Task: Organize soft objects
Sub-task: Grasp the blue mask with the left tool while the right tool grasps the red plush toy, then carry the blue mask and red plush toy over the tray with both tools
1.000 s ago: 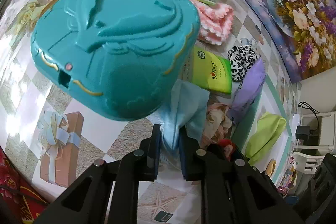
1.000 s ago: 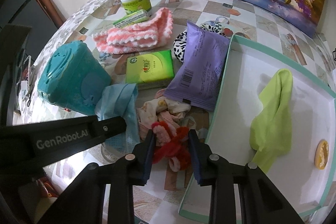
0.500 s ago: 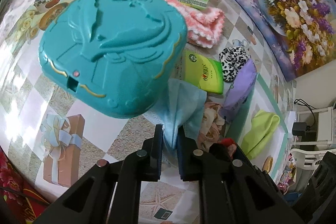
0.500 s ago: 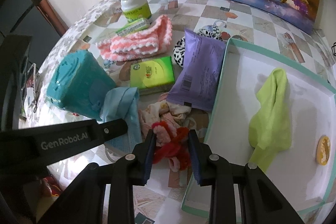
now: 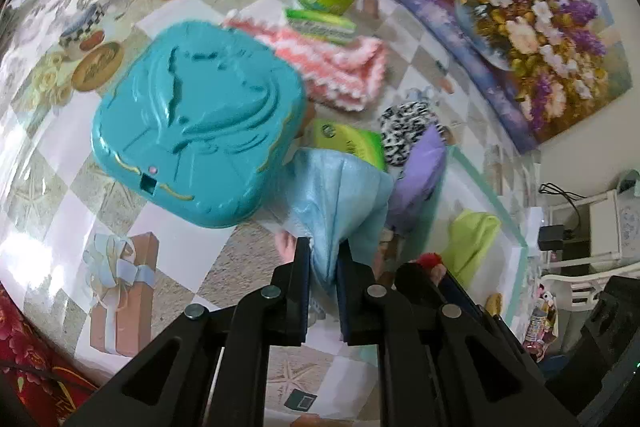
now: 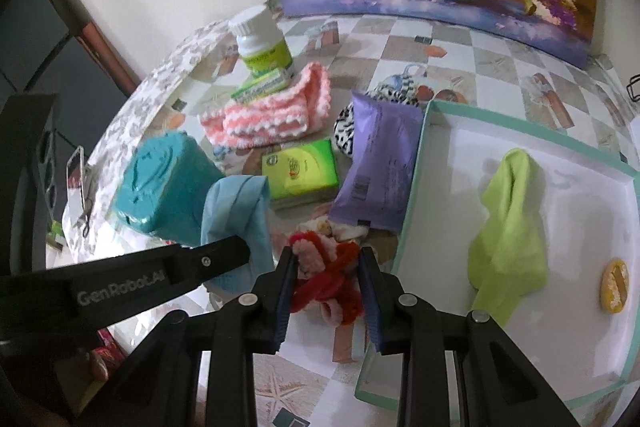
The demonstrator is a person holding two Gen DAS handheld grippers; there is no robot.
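While both grippers clamp cloth, left gripper (image 5: 323,259) on blue cloth (image 5: 340,187), right gripper (image 6: 326,267) on red-pink fuzzy item (image 6: 324,283), the tray (image 6: 424,131) lies right; right hand nearer.

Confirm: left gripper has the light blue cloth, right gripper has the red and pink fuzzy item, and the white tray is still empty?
Not quite: the white tray already holds a lime green cloth, as the right wrist view shows. The rest is right.

Readable text: one brand mark only.
"GenRobot.AI" in pale letters on black plastic arm of left gripper (image 6: 224,259), seen in right wrist view. Labels on white bottle w/ green label (image 6: 264,45), green tissue pack (image 6: 300,169) & purple pouch (image 6: 376,175): too blurred to read.
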